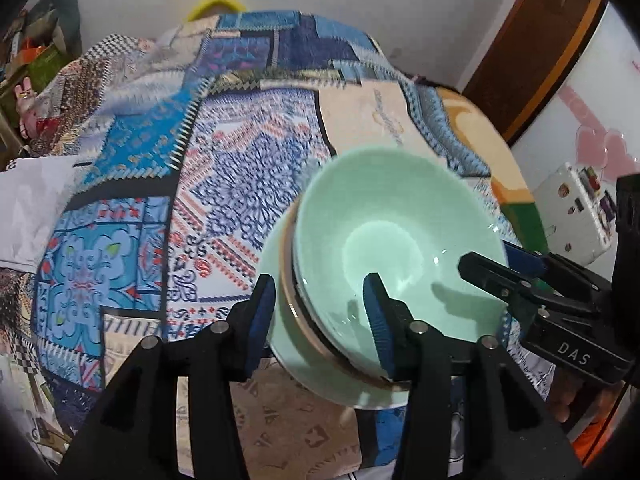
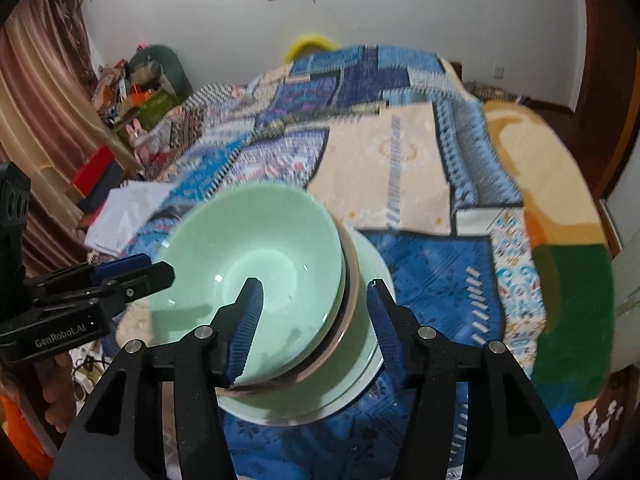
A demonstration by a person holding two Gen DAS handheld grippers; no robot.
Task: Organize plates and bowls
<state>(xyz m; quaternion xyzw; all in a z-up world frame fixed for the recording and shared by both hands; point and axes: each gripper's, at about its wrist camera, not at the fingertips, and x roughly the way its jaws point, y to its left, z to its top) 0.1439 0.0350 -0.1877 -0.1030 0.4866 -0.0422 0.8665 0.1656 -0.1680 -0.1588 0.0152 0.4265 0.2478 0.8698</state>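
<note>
Left tongs spread wide straddling rims of green bowl stack, right tongs likewise spread, one finger inside top bowl, over quilted bed.

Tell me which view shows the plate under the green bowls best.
The right wrist view: the plate shows a broad arc of rim beneath the bowls, beside the right gripper. The left wrist view shows a narrower crescent, partly hidden by the left gripper.

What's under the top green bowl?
The top green bowl sits nested in a stack: a brown-rimmed dish edge, then a wider green plate beneath. Anything under the plate is hidden.
</note>
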